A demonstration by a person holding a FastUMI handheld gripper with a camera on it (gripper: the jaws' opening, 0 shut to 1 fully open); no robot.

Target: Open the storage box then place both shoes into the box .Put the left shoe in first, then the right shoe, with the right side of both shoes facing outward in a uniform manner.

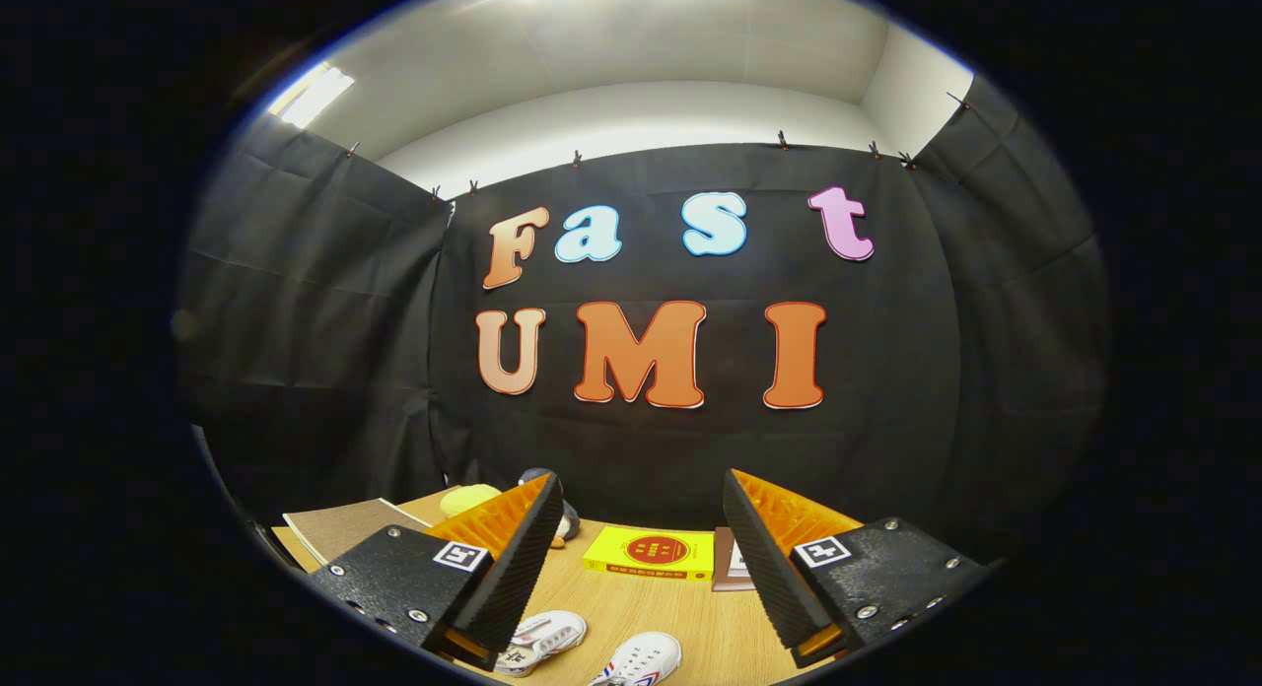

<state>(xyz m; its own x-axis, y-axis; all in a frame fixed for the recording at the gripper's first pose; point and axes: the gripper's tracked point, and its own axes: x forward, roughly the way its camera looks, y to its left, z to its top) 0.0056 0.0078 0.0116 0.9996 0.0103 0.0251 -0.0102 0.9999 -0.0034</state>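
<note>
Claw (641, 548): I read it as spread wide, both fingers (513, 558) apart, nothing held between them, raised above the worktop (690, 607).
Shoes: two white shoes at lower centre of the frame; one (548, 632) just beside the left finger, the other (643, 658) between the fingers; apart from each other.
Yellow book (651, 553): centre, flat on the worktop beyond the shoes, between the fingers.
Notebook (340, 528): lower left, at the worktop edge.
Storage box: I cannot locate it.
</note>
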